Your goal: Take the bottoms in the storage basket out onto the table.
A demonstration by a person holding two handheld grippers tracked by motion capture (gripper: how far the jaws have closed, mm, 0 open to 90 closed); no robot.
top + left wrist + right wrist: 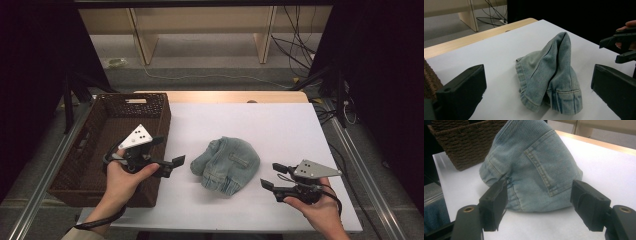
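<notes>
Meanwhile, denim heap sits between two open grippers

Loosely bunched, the pale blue denim garment [227, 164] lies on the white table [280, 125], roughly at its middle and just right of the brown wicker basket [160, 112]. Garment and basket stand near one another but apart, with a strip of bare tabletop between them. What can be seen of the basket's inside, its dark woven floor and far wall, holds nothing; the near part is hidden behind the left hand [122, 175].

Over the basket's right rim the left gripper [172, 166] hangs, jaws spread and pointing toward the denim. Its own view shows the heap rising to a peak between the two black jaws, clear of both.

On the garment's other side the right gripper [273, 176] is held in the right hand [320, 207], just above the table, jaws parted and aimed at the cloth. From its view a stitched back pocket [544, 167] faces the camera, and the jaws stand to either side of the heap's lower edge. Whether the left one touches the fabric I cannot tell.
</notes>
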